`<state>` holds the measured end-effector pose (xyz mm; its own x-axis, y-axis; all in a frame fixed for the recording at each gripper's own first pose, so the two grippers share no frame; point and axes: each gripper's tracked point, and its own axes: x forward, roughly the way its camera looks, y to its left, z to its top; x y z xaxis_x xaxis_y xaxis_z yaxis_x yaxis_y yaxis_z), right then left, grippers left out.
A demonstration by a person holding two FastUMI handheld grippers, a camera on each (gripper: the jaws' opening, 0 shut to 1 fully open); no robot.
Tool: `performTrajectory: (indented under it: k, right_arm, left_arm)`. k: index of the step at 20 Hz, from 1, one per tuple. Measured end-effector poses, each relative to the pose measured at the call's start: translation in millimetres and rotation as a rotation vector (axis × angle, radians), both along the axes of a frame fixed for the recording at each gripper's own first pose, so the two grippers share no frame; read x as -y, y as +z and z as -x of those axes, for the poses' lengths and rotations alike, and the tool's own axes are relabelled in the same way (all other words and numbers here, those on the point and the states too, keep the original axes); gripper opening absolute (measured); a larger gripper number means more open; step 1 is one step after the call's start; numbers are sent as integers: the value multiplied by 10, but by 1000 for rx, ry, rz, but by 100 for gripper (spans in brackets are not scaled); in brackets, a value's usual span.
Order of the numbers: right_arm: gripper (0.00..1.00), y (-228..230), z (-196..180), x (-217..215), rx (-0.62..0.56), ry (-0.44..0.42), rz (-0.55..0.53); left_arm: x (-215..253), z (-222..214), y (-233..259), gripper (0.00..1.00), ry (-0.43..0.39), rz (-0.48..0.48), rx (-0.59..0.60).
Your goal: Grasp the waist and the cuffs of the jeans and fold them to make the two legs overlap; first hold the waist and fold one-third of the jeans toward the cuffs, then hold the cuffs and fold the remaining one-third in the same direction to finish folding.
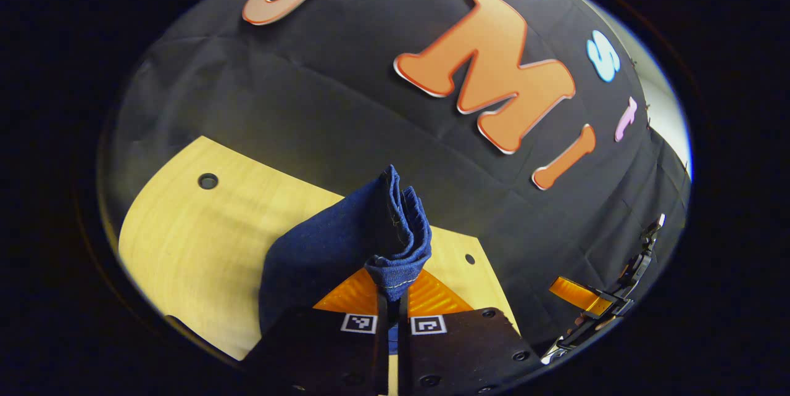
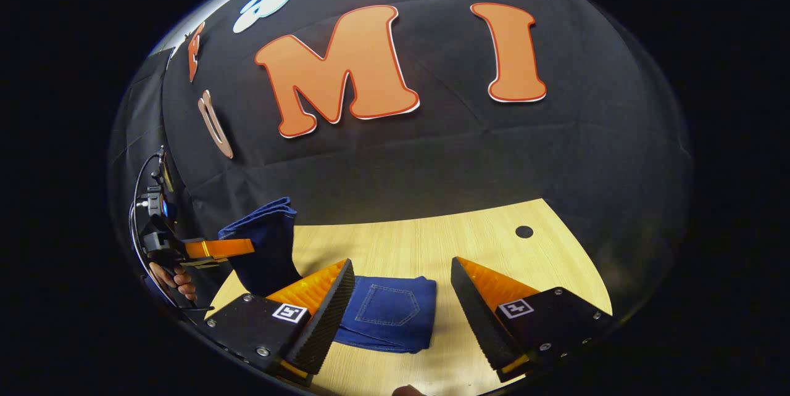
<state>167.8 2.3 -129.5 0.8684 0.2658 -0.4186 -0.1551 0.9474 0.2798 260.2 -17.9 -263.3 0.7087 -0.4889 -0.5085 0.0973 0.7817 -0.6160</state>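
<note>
Both tongs (image 2: 401, 297): black screwed bodies, orange ribbed fingers (image 2: 490, 285), black pads, square white-black markers (image 2: 515, 308).

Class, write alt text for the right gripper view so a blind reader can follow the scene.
The right gripper hangs open above the folded jeans, whose back pocket faces up on the wooden table. At far left, the left gripper, held in a hand, lifts one end of the denim off the table.

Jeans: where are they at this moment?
One end is pinched in the left gripper, lifted off the table; the jeans otherwise lie flat, pocket up, between the right gripper's open fingers.
</note>
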Motion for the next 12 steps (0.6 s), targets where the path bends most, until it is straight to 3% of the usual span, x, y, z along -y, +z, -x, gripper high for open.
performTrajectory:
  k: [8,12]
  right_arm:
    - [97,-168,-63,392,-27,-39,-25]
    - [97,-300,-50,483,-55,-39,-27]
  left_arm:
    - [1050,189,-320,6,-174,-97,-66]
    - [1432,414,-580,8,-310,-260,-69]
